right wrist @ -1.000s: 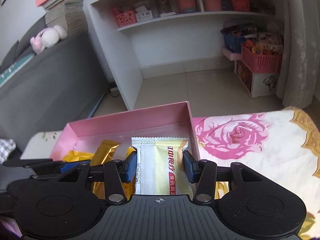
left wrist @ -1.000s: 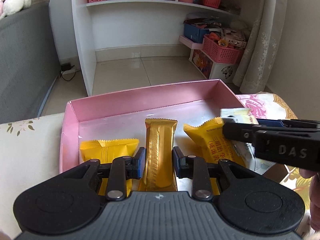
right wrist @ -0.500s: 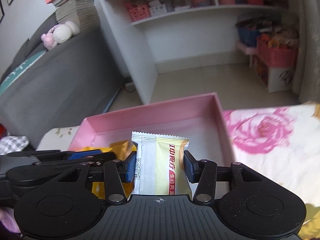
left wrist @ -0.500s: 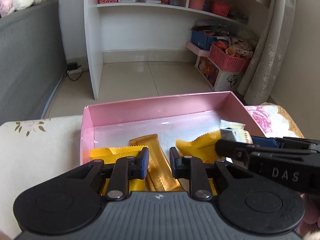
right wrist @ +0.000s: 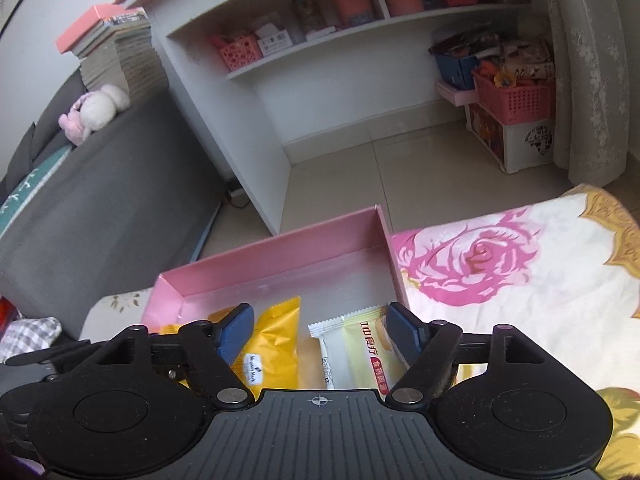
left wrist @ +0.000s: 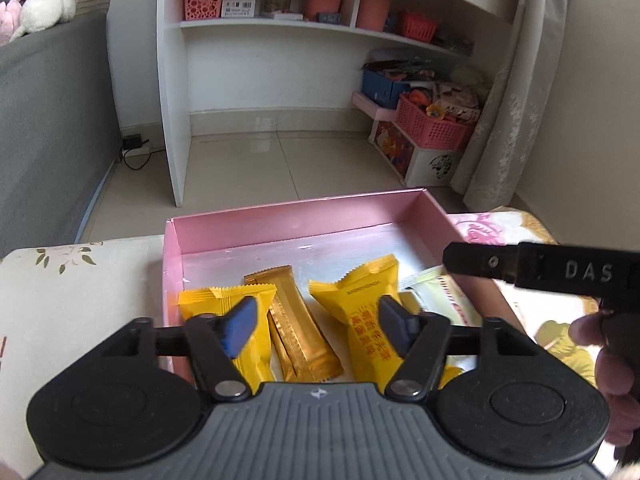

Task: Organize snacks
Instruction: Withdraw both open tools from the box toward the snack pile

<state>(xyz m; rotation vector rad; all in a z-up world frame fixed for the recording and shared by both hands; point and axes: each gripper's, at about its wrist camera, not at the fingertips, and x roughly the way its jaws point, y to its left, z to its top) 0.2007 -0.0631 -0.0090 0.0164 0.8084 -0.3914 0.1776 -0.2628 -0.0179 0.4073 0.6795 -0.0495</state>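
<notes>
Pink box (left wrist: 280,224) holds yellow snack packets (left wrist: 360,300).

A home: sofa (right wrist: 100,216), plush toy (right wrist: 96,114), cluttered shelves (left wrist: 320,20).

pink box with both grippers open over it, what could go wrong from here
1. The left gripper and right gripper hang close together over the pink box; withdrawing carelessly, they might bump.
2. The white packet lies against the box's right wall and may ride up it.
3. The gold bar sits wedged between yellow packets; a low finger could drag it.
</notes>
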